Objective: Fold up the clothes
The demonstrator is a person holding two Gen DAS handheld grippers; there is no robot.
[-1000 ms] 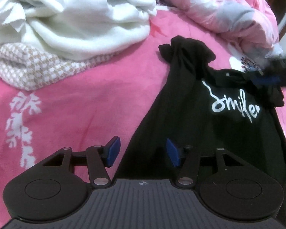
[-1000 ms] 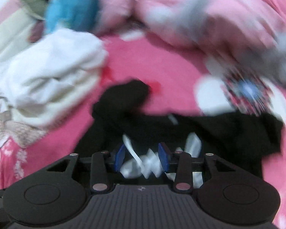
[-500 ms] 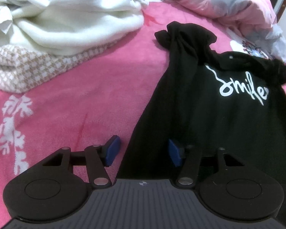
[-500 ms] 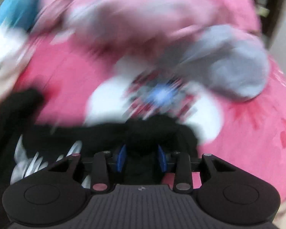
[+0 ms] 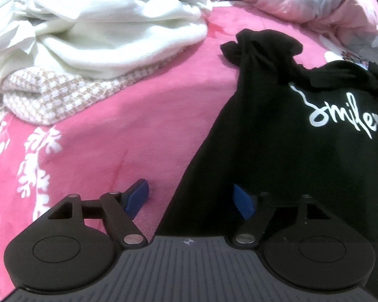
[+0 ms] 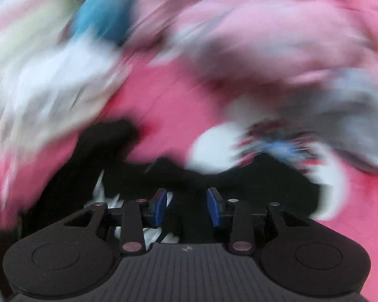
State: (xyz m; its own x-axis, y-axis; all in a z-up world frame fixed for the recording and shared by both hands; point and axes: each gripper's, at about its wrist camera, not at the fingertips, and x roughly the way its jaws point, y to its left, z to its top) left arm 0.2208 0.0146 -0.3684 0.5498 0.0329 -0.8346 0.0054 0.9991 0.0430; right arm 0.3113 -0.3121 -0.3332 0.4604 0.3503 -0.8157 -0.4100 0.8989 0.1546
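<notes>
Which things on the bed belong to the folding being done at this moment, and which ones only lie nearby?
In the job:
- black T-shirt with white lettering
- left tool, jaws opening over its edge
- right tool, above the shirt

Only lying about:
- white garments
- checked cloth
- pink quilt
- pink bedsheet

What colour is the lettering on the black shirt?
White, on the black shirt; clearest in the left wrist view.
</notes>
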